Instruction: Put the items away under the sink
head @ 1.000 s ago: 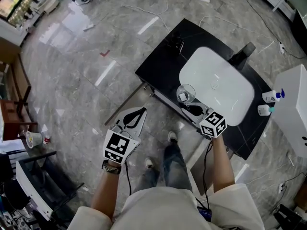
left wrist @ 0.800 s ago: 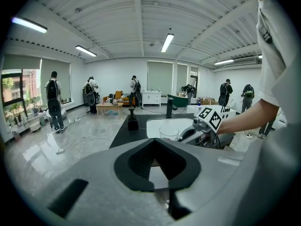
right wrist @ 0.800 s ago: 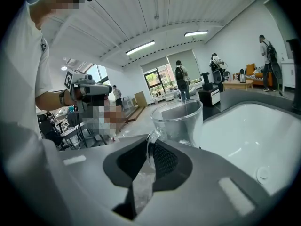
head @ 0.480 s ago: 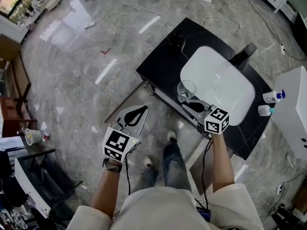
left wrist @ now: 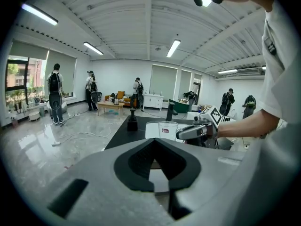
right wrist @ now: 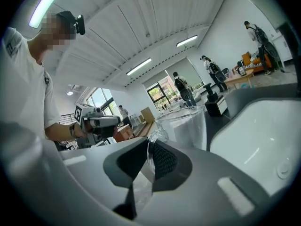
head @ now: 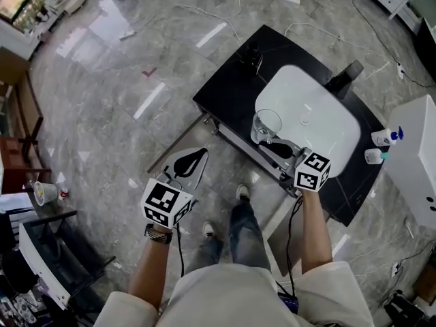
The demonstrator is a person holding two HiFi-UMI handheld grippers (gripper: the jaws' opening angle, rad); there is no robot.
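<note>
A clear glass jug (head: 266, 124) hangs over the front edge of the black sink counter (head: 228, 90), by the white basin (head: 310, 118). My right gripper (head: 270, 142) is shut on its near side; in the right gripper view the jaws pinch the glass wall or handle (right wrist: 149, 149), and I cannot tell which. The left gripper view also shows the jug (left wrist: 168, 130). My left gripper (head: 197, 157) hangs over the floor to the left of the counter, its jaws together with nothing in them.
A thin door or panel edge (head: 178, 146) sticks out from the counter's front left corner. A small black object (head: 251, 61) and the tap (head: 346, 75) stand on the counter, two bottles (head: 380, 139) at its right end. A white cabinet (head: 417, 159) is at the right.
My right gripper has carried the jug slightly farther over the counter, toward the basin. My left gripper has drifted a little toward me and to the left, and stays shut.
</note>
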